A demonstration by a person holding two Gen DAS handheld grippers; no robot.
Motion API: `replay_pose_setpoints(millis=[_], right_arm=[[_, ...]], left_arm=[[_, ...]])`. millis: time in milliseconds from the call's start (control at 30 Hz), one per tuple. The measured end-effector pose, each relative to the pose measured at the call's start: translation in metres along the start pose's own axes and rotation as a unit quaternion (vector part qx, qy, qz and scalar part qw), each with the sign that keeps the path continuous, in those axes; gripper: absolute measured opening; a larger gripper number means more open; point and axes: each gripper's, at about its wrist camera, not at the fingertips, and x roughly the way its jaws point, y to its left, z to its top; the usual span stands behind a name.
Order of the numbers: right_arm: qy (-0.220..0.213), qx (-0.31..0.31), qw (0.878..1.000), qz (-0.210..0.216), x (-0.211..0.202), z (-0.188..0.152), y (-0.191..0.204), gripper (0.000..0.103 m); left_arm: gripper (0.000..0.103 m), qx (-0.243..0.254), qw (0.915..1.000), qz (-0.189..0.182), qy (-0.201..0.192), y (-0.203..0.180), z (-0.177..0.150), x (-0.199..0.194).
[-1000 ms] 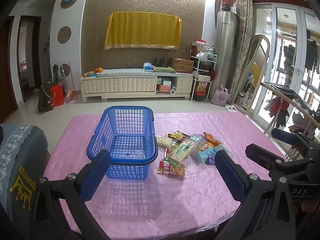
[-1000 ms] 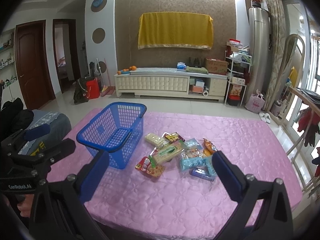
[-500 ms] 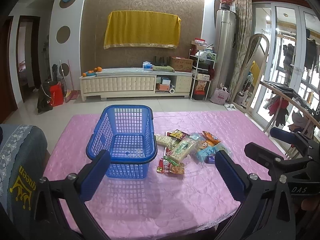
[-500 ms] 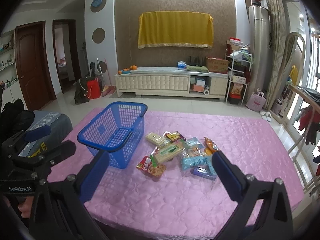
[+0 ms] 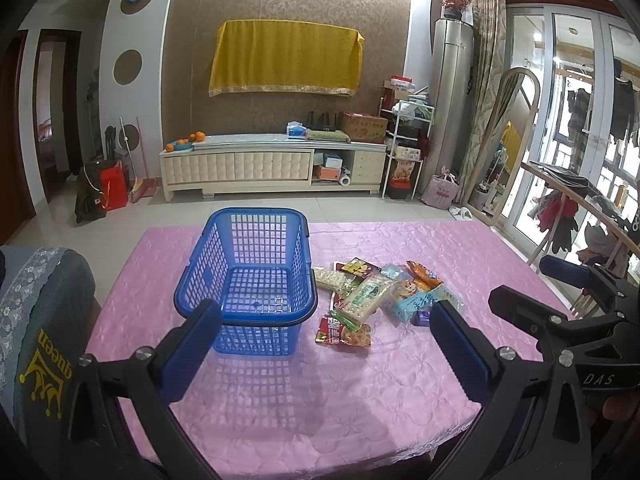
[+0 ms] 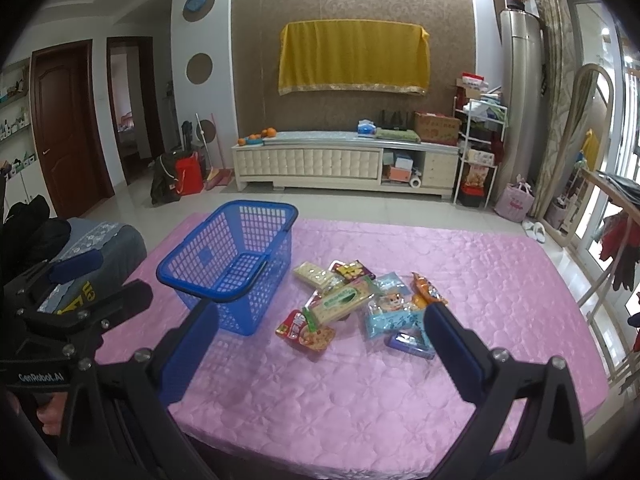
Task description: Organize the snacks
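An empty blue plastic basket (image 5: 248,240) stands on the pink table (image 5: 280,408), its handle folded down at the near rim; it also shows in the right wrist view (image 6: 224,240). A pile of snack packets (image 5: 372,292) lies just right of it, seen too in the right wrist view (image 6: 360,304). My left gripper (image 5: 324,328) is open and empty, above the near table edge, short of basket and snacks. My right gripper (image 6: 320,332) is open and empty, held back from the pile.
A grey cushioned chair (image 5: 36,320) stands at the table's left side. Beyond the table are a tiled floor, a white TV cabinet (image 5: 272,168) and a shelf rack (image 5: 404,152). A clothes rail (image 5: 580,208) stands at the right.
Both grippers have drifted slightly; the basket and snacks sit a little lower and nearer in both views. Nothing on the table has moved.
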Motion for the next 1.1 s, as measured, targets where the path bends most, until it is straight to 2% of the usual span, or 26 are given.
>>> replay_pose_setpoints(millis=[533, 667, 800, 1000, 1100], right_arm=[[-0.004, 0.002, 1.0, 0.0, 0.001, 0.004, -0.006, 0.103], [-0.008, 0.002, 1.0, 0.015, 0.002, 0.008, -0.015, 0.103], [-0.009, 0.002, 1.0, 0.014, 0.006, 0.011, -0.026, 0.103], [0.0, 0.011, 1.0, -0.029, 0.025, 0.006, -0.049, 0.103], [0.015, 0.027, 0.999, -0.016, 0.036, 0.004, -0.067, 0.103]], left_arm=[[0.103, 0.007, 0.9999, -0.01, 0.003, -0.005, 0.007, 0.005], [0.103, 0.008, 0.9997, -0.02, 0.006, -0.01, 0.013, 0.011], [0.103, 0.02, 0.9995, -0.023, 0.011, -0.019, 0.018, 0.022], [0.103, 0.036, 0.9985, -0.028, 0.031, -0.035, 0.025, 0.048], [0.103, 0.047, 0.9972, -0.036, 0.045, -0.045, 0.026, 0.064]])
